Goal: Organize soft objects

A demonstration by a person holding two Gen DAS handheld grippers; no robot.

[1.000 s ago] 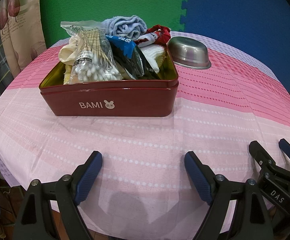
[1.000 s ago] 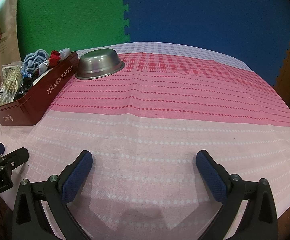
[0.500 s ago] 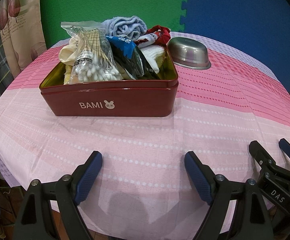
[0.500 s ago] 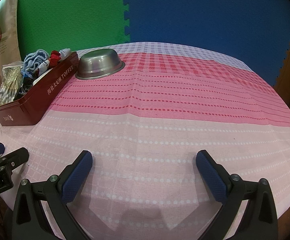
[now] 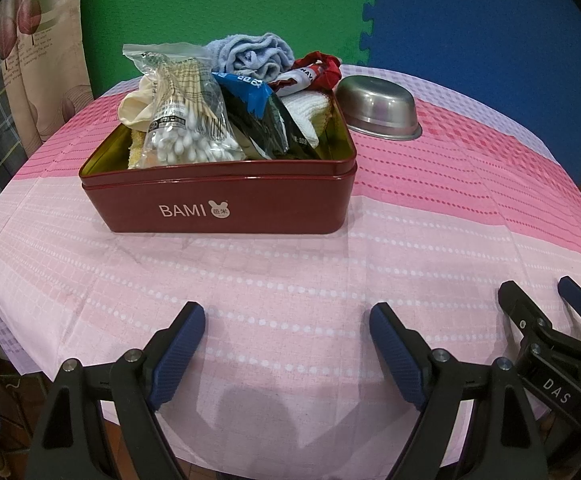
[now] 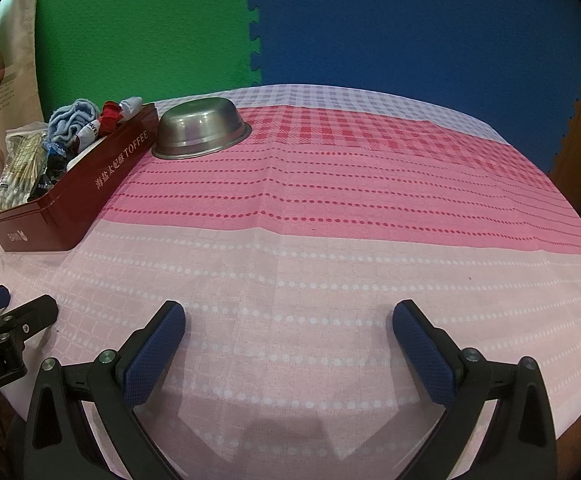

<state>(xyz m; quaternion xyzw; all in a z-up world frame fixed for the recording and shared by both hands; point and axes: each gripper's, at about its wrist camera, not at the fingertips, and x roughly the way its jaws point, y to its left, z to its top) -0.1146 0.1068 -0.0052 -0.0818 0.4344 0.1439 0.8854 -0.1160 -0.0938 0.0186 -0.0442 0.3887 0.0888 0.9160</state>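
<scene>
A dark red tin (image 5: 226, 206) marked BAMI sits on the pink tablecloth, packed with soft things: a bag of cotton swabs (image 5: 184, 120), a light blue towel (image 5: 250, 54), a blue and black packet (image 5: 258, 120), a white cloth (image 5: 308, 114) and a red item (image 5: 322, 70). My left gripper (image 5: 286, 320) hovers open over bare cloth in front of the tin, nothing between its fingers. My right gripper (image 6: 288, 320) is open too, over the cloth right of the tin (image 6: 70, 204); it also shows at the left wrist view's right edge (image 5: 542, 292).
An upturned steel bowl (image 5: 378, 108) rests just right of the tin's far corner, also seen as the steel bowl (image 6: 200, 128) in the right wrist view. Green and blue foam mats line the wall behind. A curtain (image 5: 38, 60) hangs at left. The table edge runs close below both grippers.
</scene>
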